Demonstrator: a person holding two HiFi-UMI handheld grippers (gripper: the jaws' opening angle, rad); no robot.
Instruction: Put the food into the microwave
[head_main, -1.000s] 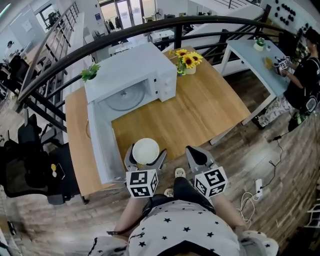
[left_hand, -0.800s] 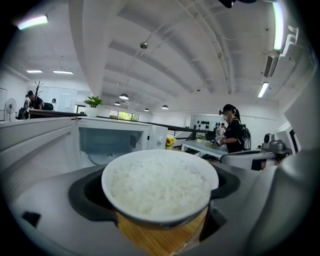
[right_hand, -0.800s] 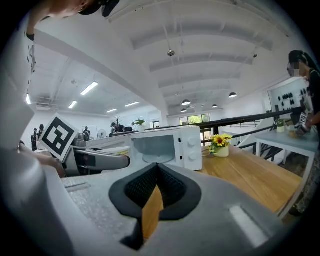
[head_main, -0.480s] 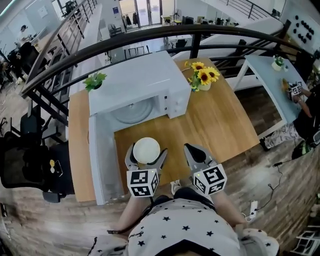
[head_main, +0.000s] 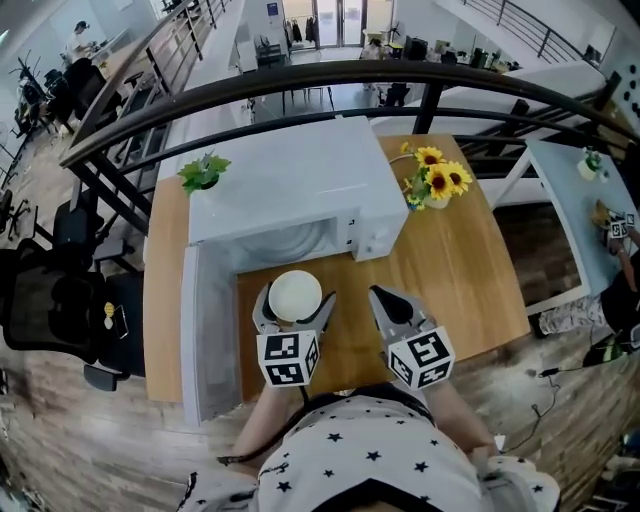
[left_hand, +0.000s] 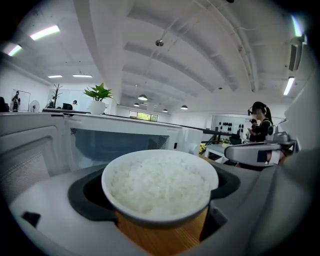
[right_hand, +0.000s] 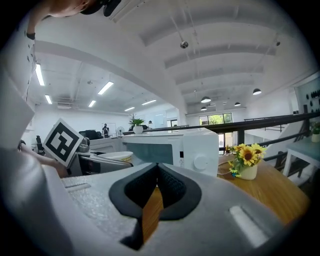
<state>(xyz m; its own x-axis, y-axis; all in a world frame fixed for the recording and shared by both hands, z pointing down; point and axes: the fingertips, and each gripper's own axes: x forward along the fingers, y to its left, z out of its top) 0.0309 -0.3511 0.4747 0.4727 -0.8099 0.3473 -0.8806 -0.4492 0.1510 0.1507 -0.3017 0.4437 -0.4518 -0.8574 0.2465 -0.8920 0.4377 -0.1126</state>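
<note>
A white bowl of rice with an orange-brown wall sits between the jaws of my left gripper, which is shut on it. The bowl hangs above the wooden table just in front of the white microwave, whose cavity stands open. Its door is swung out to the left of the bowl. My right gripper hovers beside the left one, shut with nothing between its pads. From the right gripper view the bowl shows at left, with the microwave beyond.
A vase of sunflowers stands on the table right of the microwave. A small green plant sits at the microwave's back left. A black railing curves behind the table. A second table is at far right.
Both grippers and the bowl have come closer to the microwave's open front. The left gripper's hold on the bowl is unchanged, and the right gripper stays shut.
</note>
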